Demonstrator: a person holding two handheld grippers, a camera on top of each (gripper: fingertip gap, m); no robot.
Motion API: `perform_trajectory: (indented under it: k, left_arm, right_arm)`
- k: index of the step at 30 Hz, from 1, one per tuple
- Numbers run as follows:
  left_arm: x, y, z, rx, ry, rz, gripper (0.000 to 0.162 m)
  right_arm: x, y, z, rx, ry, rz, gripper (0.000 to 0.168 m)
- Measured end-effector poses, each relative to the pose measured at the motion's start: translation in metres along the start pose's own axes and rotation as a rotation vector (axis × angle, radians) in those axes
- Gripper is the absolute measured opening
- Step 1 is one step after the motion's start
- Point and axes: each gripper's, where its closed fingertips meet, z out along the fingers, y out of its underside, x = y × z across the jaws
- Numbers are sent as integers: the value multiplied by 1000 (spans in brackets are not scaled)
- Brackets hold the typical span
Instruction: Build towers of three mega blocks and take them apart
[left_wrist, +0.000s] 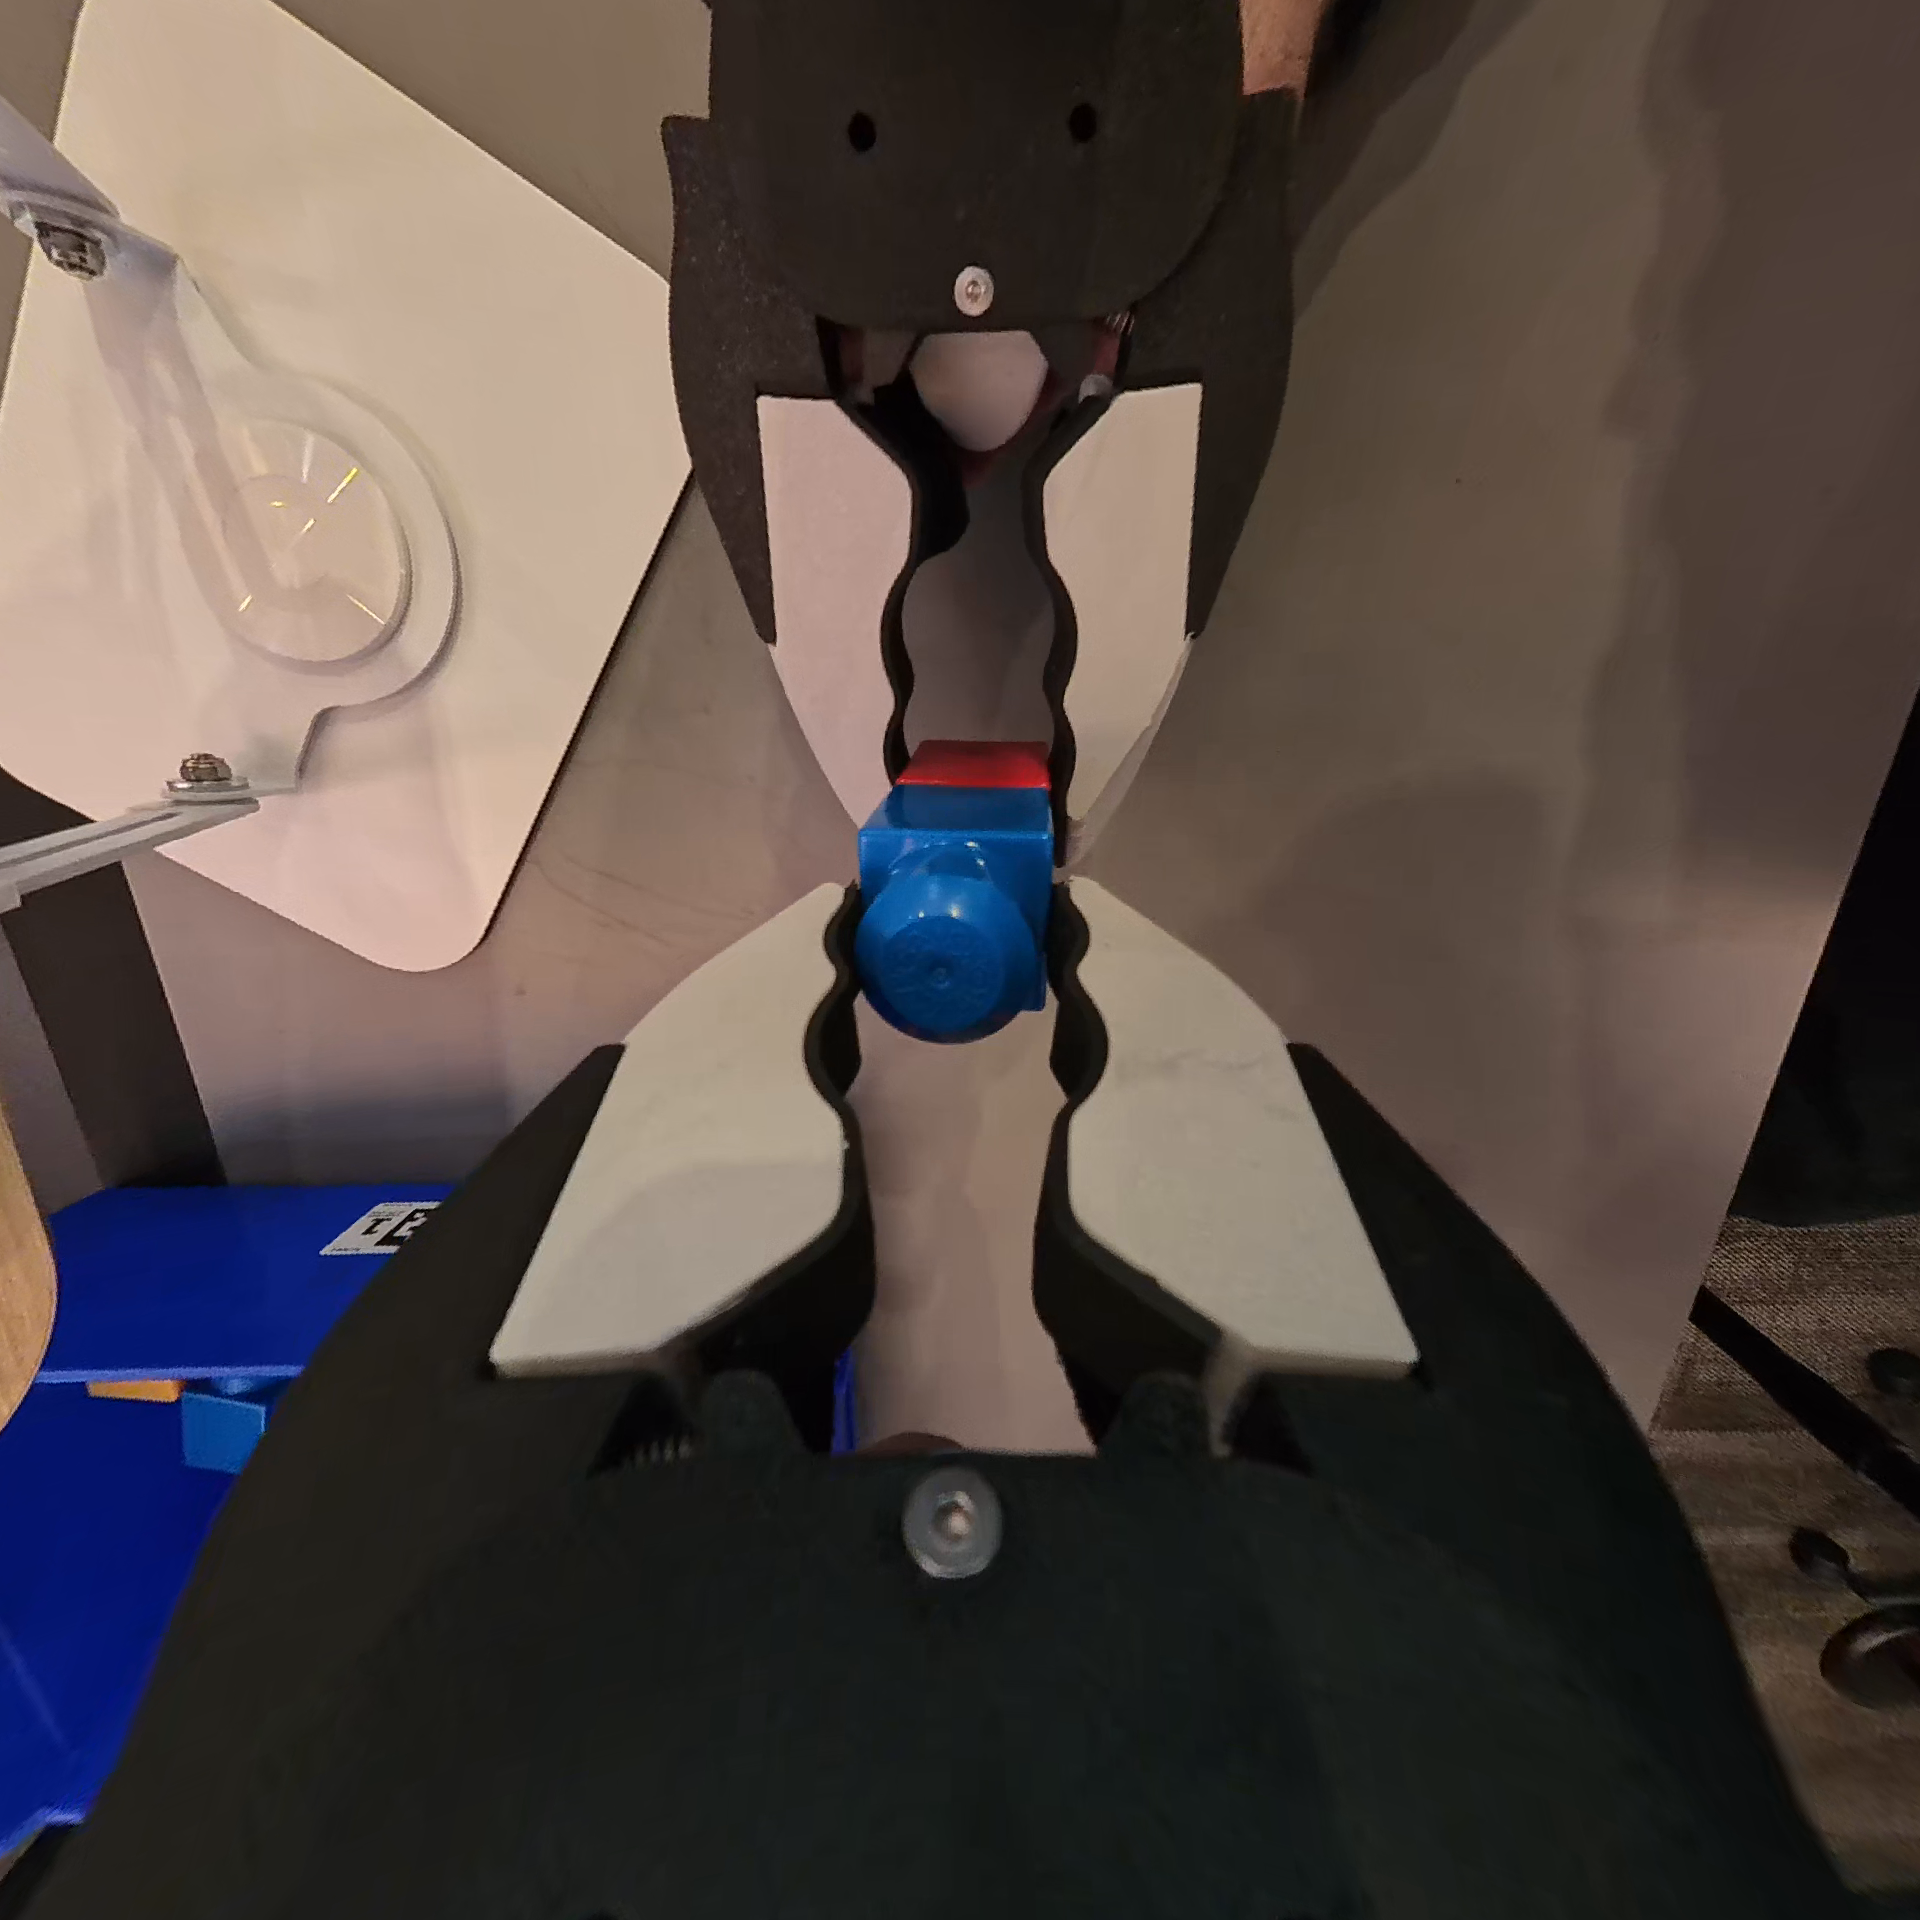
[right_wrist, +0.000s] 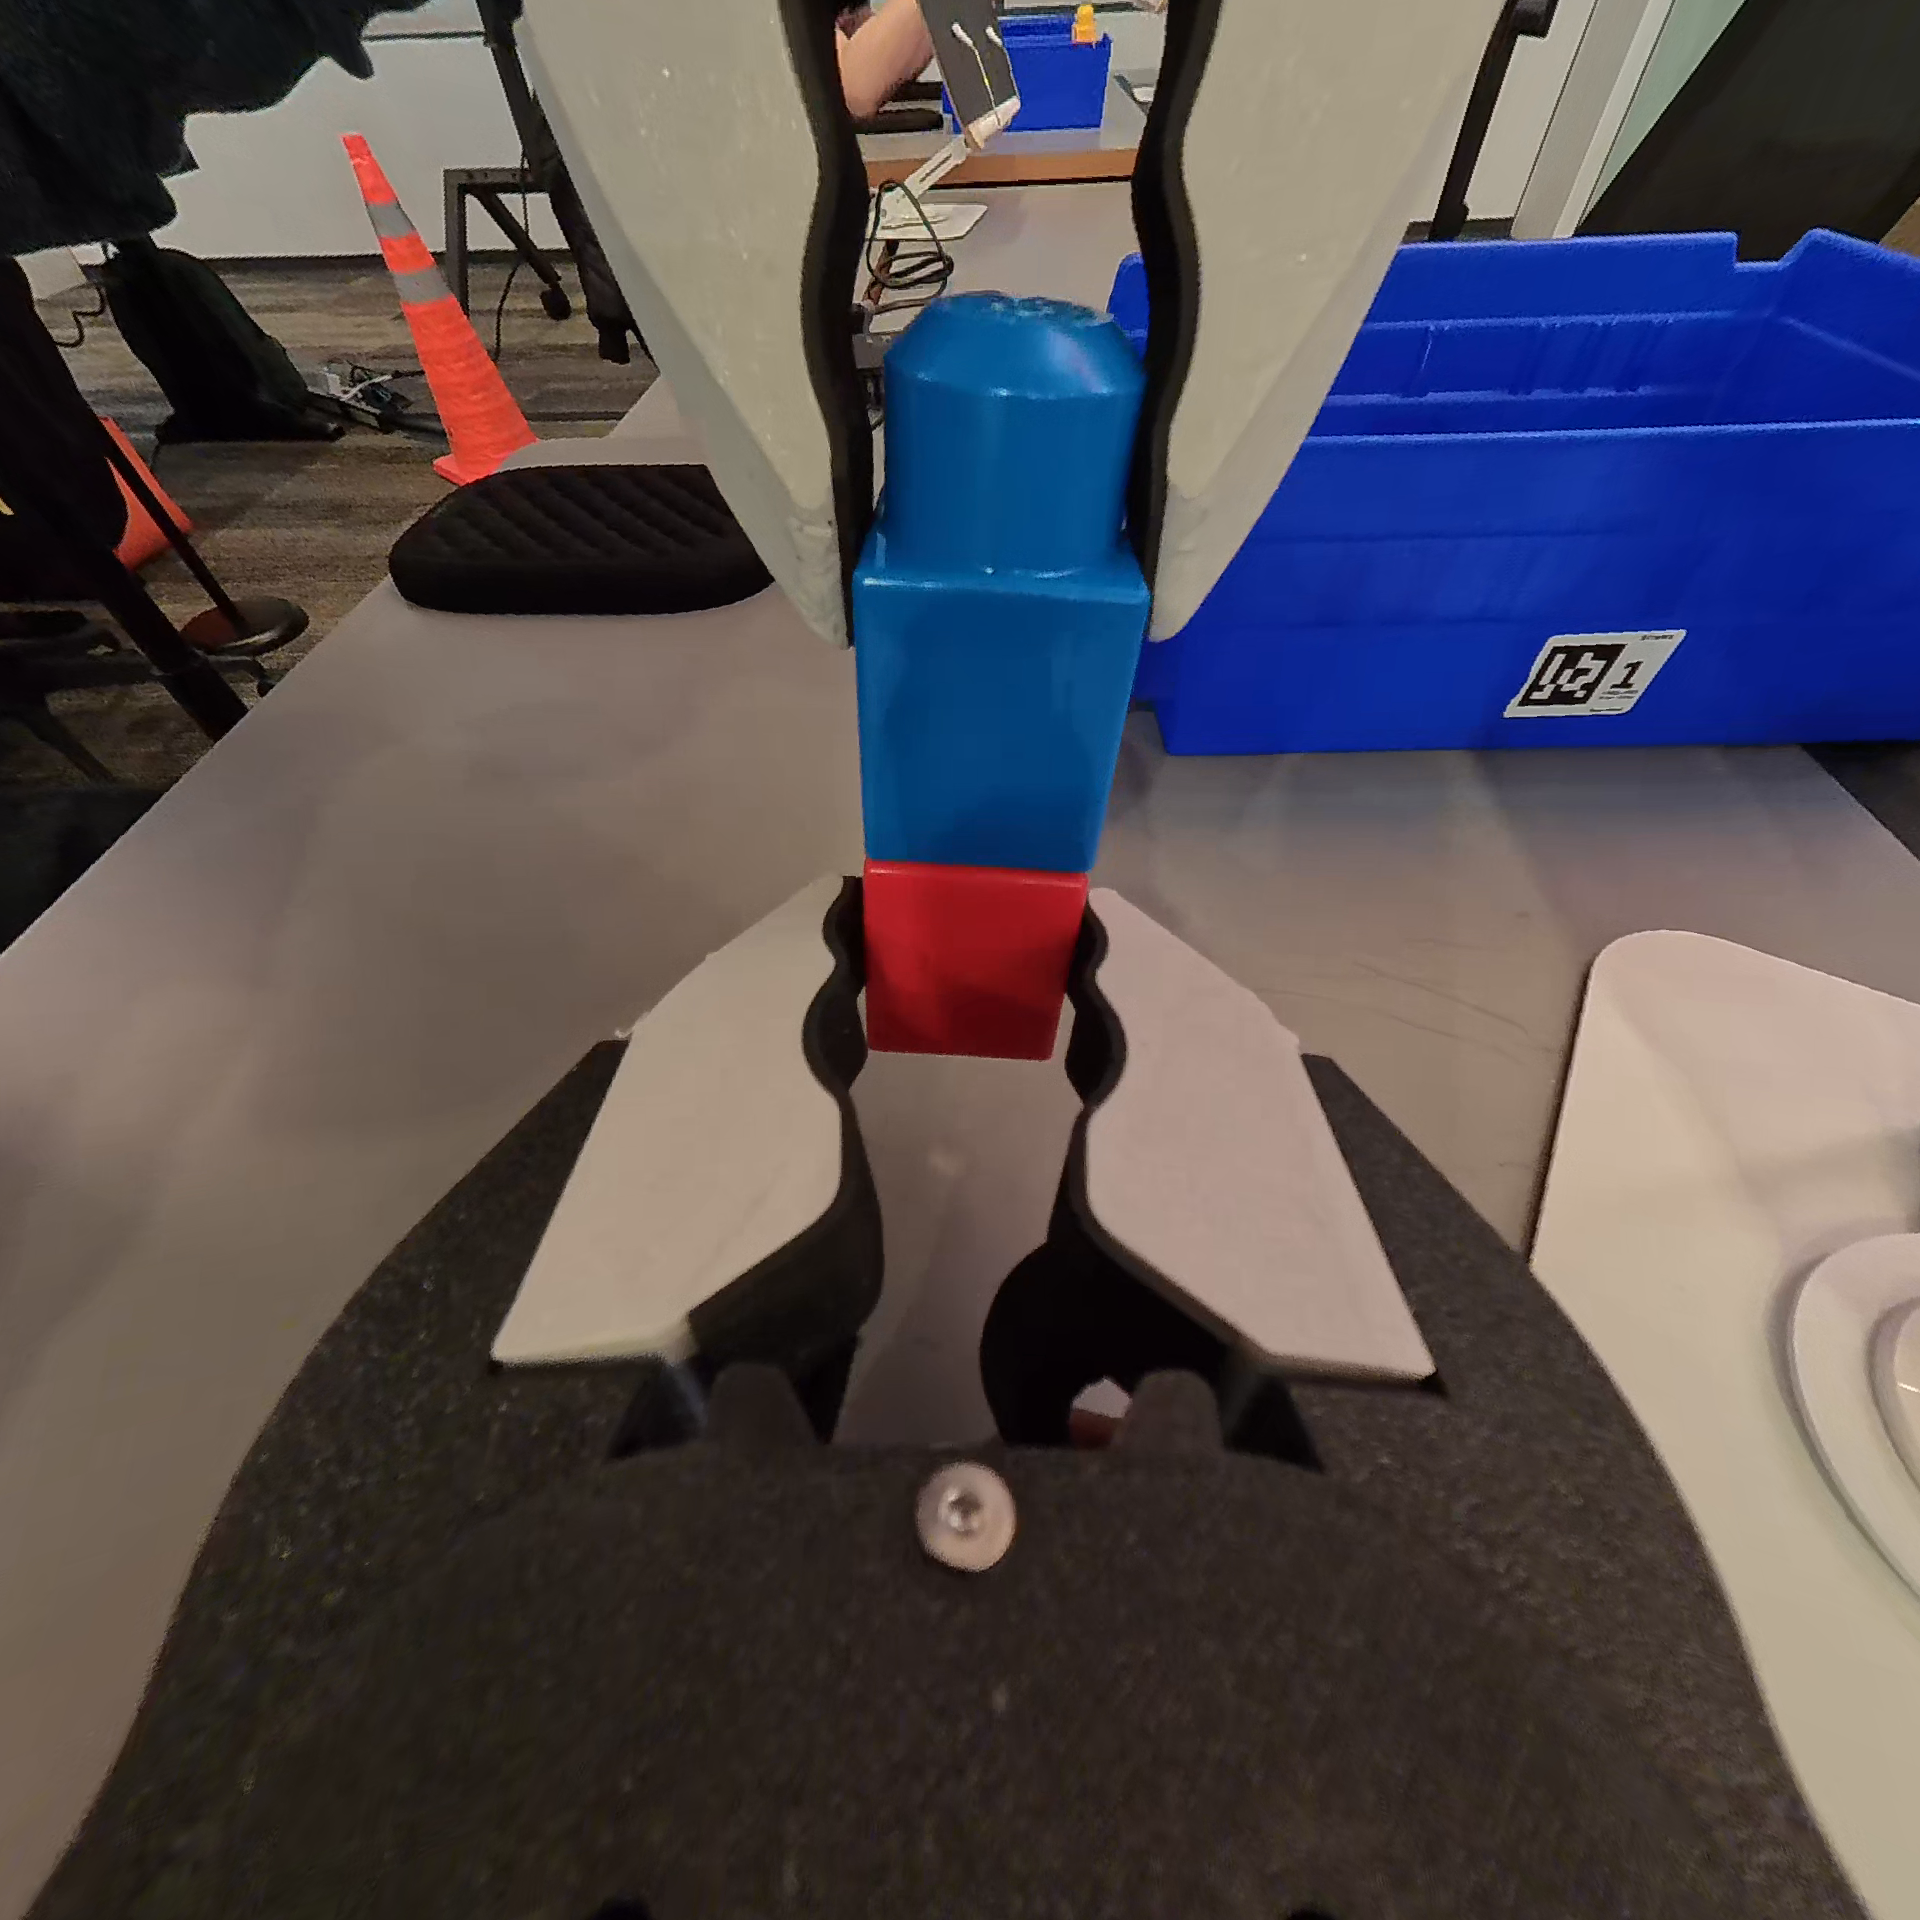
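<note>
Two-block stack held off the worktop (right_wrist: 416, 883) between both tools, one per block. Left hand-held gripper (left_wrist: 951, 935) is closed down on the blue block (left_wrist: 951, 883), pads pinching its sides just under the stud, which points back at its own camera. Right hand-held gripper (right_wrist: 971, 966) comes in from the opposite end, closed to block width on the red block (right_wrist: 966, 961), which sits right at its fingertips with the blue one directly beyond. The two tools face each other head-on along the stack axis, which makes sense either way: opposed grips let you press the joint together or pull it straight apart without levering. Can't tell from this whether it's mid-press or mid-pull; blocks look fully seated, no gap visible at the seam. Only two blocks here, no third in either grip. Blue bin (right_wrist: 1558, 468) sits ahead and right of the right tool, likely block supply or drop-off. Risk: red grip is at the very tips, could slip under a hard pull.
</note>
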Motion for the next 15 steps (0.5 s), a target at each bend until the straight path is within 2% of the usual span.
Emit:
perform_trajectory:
  k: [15]
  left_arm:
    - [0,1,4,57,-5,-48,33]
  right_arm:
    - [0,2,1,-13,3,-2,35]
